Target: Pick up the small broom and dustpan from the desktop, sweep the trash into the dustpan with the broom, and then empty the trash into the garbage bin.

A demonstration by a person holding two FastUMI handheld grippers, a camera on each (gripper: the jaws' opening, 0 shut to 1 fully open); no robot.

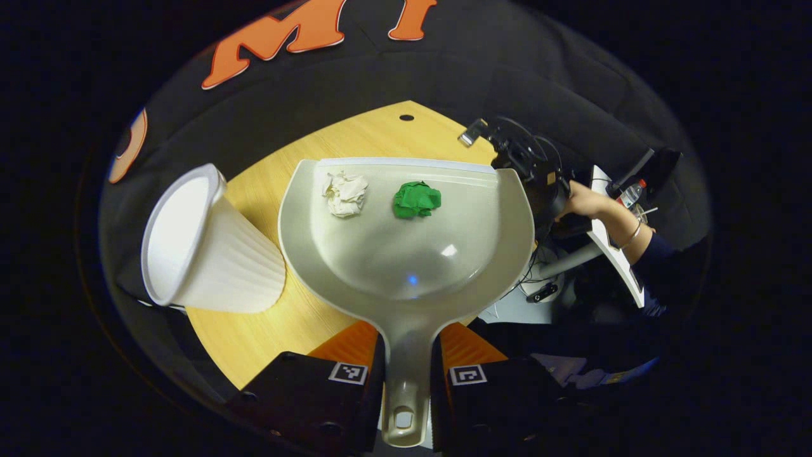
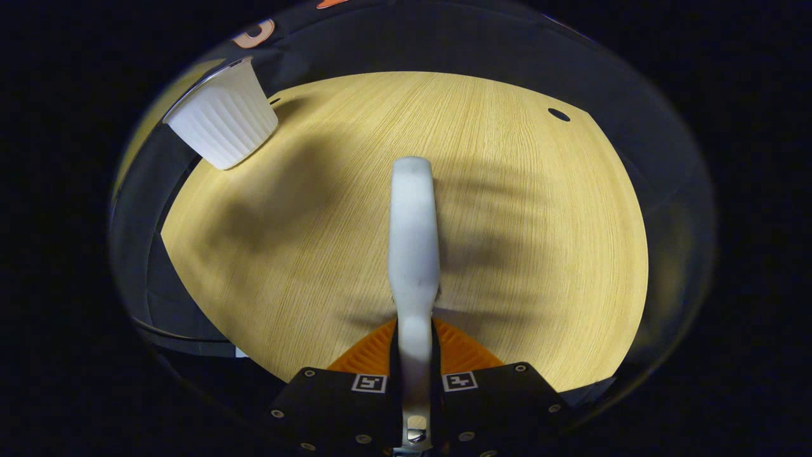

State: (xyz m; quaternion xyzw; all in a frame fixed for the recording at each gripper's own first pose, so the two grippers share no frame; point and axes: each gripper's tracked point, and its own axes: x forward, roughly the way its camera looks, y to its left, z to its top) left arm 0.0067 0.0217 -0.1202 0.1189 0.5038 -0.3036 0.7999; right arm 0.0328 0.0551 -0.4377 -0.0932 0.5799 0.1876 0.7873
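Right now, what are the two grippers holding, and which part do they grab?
Left gripper holds the dustpan by its handle; right gripper holds the broom by its handle.

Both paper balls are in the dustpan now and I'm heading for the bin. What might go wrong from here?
1. The white paper ball and green paper ball sit close to the dustpan's open front lip; tipping early may roll them onto the table.
2. The white bin stands near the table's edge; a bump from the dustpan might push it off.
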